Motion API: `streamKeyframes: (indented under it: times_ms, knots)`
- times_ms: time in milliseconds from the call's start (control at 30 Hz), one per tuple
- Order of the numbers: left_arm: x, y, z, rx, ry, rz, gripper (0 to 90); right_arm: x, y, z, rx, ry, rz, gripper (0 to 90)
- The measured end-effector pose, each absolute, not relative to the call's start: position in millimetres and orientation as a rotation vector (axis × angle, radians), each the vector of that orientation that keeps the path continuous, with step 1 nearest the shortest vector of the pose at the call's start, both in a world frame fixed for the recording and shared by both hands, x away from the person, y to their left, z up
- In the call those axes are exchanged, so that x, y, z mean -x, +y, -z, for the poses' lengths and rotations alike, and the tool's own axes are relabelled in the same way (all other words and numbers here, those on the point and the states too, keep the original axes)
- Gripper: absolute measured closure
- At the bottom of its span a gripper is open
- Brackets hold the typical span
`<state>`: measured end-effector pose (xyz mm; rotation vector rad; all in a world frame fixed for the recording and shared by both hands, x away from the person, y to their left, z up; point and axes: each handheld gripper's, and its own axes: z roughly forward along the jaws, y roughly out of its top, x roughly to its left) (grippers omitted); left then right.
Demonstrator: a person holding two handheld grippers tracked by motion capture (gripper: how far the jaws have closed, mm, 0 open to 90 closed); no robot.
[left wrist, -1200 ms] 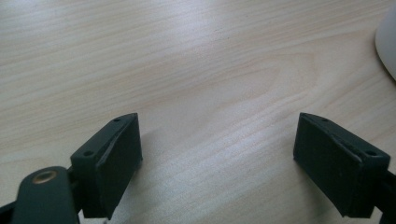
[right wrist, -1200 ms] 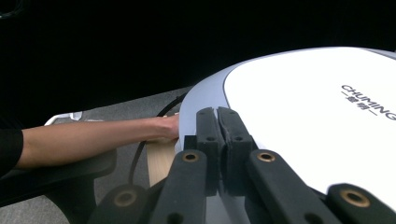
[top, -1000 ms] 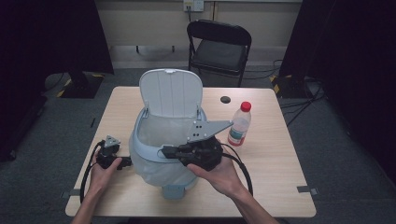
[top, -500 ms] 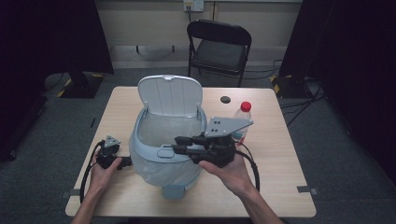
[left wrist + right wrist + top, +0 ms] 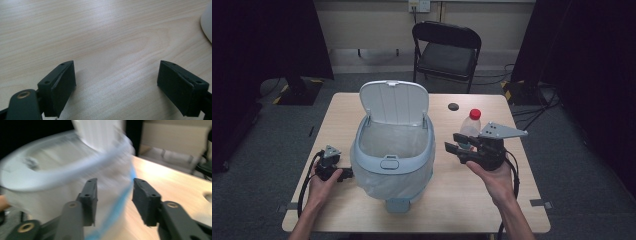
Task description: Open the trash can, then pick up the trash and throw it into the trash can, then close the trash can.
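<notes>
1. Surface [image 5: 362, 107]: wooden, with all the things on it; a folding chair [image 5: 446, 47] stands on the floor beyond, at 12 o'clock.
2. Bin [image 5: 393, 150]: grey, lid up, white liner bag [image 5: 384, 182] fitted over the rim and hanging down the front. It sits at centre.
3. Right tongs [image 5: 457, 145]: a second ago over the bin rim, now pulled out to 3 o'clock of the bin and off the liner. Its jaws have just been opening, about half apart, with nothing between them.
4. Left tongs [image 5: 346, 174]: resting at 9 o'clock of the bin, same spot as before, jaws apart, empty.
5. Bottle [image 5: 471, 124]: red cap, upright at 2 o'clock of the bin, just behind the right tongs.
6. Small black disc [image 5: 453, 106]: at 1 o'clock, untouched.
7. Read: liner released, bagging looks done; the bottle seems the likely next pick.
</notes>
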<state>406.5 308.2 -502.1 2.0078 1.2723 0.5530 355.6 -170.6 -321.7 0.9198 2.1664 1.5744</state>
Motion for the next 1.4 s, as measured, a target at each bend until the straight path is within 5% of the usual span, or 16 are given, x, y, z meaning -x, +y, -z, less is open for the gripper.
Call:
streamKeyframes:
  times_ms: [633,1400]
  knots:
    - [-406.5,308.2,502.1,-2.008,1.273,-0.553,14.6,-401.8,-225.7,431.6,-1.355,2.122,-1.203,20.0]
    - [-406.6,308.2,502.1,-2.008,1.272,-0.553,14.5,-441.9,-221.6,462.9,-1.333,2.103,-1.165,16.0]
